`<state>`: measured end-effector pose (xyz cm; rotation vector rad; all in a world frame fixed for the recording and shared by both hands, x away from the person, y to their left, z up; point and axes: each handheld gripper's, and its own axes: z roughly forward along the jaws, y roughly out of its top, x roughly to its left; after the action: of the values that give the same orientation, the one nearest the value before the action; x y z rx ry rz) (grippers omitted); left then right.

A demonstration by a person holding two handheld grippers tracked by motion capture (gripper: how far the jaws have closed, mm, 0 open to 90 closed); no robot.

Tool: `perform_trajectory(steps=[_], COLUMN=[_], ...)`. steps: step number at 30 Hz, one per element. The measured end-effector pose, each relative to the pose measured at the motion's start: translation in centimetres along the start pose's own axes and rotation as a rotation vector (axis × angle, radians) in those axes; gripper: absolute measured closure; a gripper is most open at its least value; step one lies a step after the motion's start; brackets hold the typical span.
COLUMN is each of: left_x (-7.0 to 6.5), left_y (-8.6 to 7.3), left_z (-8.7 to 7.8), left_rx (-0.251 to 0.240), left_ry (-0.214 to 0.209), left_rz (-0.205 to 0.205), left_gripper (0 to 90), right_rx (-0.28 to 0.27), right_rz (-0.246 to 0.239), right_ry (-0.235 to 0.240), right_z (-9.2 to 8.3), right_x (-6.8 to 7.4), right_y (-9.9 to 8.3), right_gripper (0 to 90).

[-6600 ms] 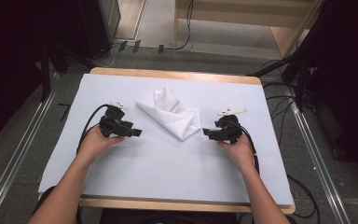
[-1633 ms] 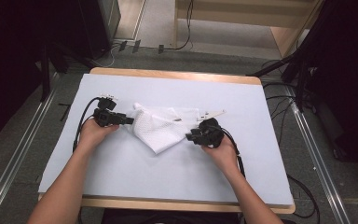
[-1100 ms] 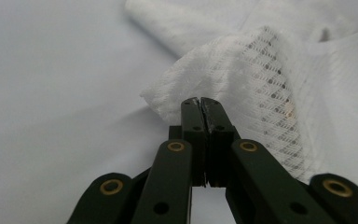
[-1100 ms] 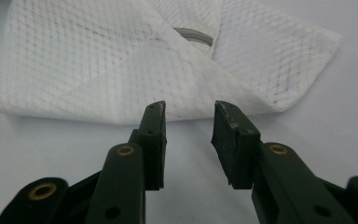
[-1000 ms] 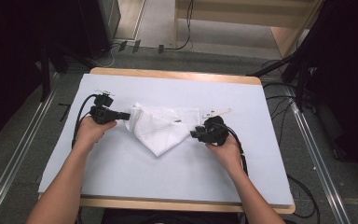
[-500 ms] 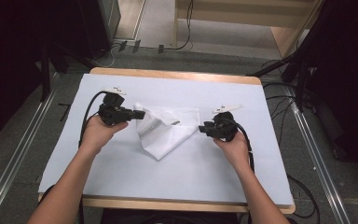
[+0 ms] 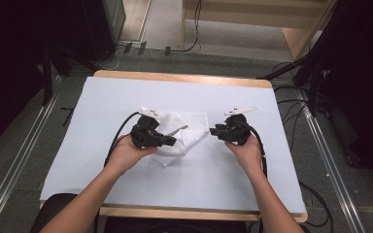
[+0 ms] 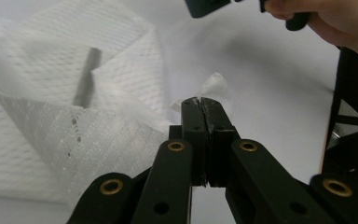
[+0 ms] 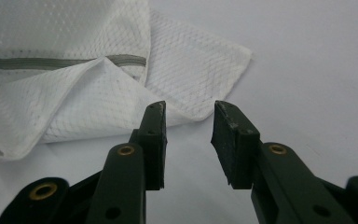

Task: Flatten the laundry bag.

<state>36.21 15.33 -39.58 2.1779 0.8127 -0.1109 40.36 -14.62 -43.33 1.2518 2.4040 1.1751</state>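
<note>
White mesh fabric cloth w/ a grey strip [image 7: 182,138] lies crumpled and partly folded near the middle of the white-covered wooden-edged table [image 7: 102,102], between the two hands.

Left gripper [image 7: 170,141], black, two-jaw, sits over the cloth's left part in the high view, held by the person's left hand [image 7: 126,154]. In the left gripper view its jaws are pressed together, pinching a small tuft of the cloth [image 8: 213,86] at the tips [image 8: 200,105]; the rest of the cloth spreads to the left of the jaws, a fold standing up w/ the grey strip [image 8: 86,77] on it.

Right gripper [image 7: 214,131], black, same type, is just beside the cloth's right corner, held by the right hand [image 7: 245,153]. In the right gripper view its jaws stand apart w/ nothing between them [image 9: 189,128]; the cloth's corner [image 9: 205,65] lies flat on the table just past the tips, not touching them as far as I can tell. Grey strip [image 9: 74,60] runs across the fold farther back.

Black cables [image 7: 119,136] trail from both grippers. Grey floor [image 7: 19,160] w/ metal rails around the table.
</note>
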Motion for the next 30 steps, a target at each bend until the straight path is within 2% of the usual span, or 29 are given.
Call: perform_trajectory(steps=[5,7,9,12,14,17,18,22,27,30], left_x=[-1.9,-2.7,-3.8,-4.4,-4.3,-3.6,-3.5,-3.3,-3.0,-2.3], left_y=[-0.1,-0.1,0.0,0.0,-0.1,-0.2,-0.2,-0.1,0.4,0.6], left_z=[1.7,2.3,2.9,3.4,3.5,3.5,3.4,2.6,1.0,-0.3], left_rx=[0.027,0.028,0.038,0.048,0.055,0.058,0.057,0.032,0.012,-0.006], left_ry=[-0.043,-0.075,-0.075,-0.099,-0.108,-0.130,-0.137,-0.142,-0.116,-0.099], left_rz=[0.044,0.058,0.100,0.120,0.116,0.090,0.080,0.074,0.083,0.063], left_gripper=[90.0,90.0,90.0,89.6,88.1,76.8,75.7,68.9,63.6,62.4], right_rx=[-0.004,-0.003,-0.005,-0.003,0.001,0.002,0.005,0.013,0.011,0.018], right_rz=[0.006,0.010,0.008,0.013,0.015,0.006,0.008,-0.001,0.003,0.012], right_ry=[-0.005,-0.008,-0.010,-0.014,-0.012,-0.008,-0.005,-0.003,0.004,0.014], right_z=[-0.1,-0.2,-0.2,-0.2,-0.2,-0.1,0.0,0.2,0.2,0.1], right_x=[-0.3,-0.4,-0.5,-0.6,-0.6,-0.5,-0.4,-0.2,-0.2,0.1], right_y=[0.0,0.0,-0.1,-0.1,-0.1,-0.1,-0.1,-0.1,0.0,0.0], right_gripper=[66.5,66.5,66.6,66.6,66.7,67.8,67.8,67.8,68.2,68.3])
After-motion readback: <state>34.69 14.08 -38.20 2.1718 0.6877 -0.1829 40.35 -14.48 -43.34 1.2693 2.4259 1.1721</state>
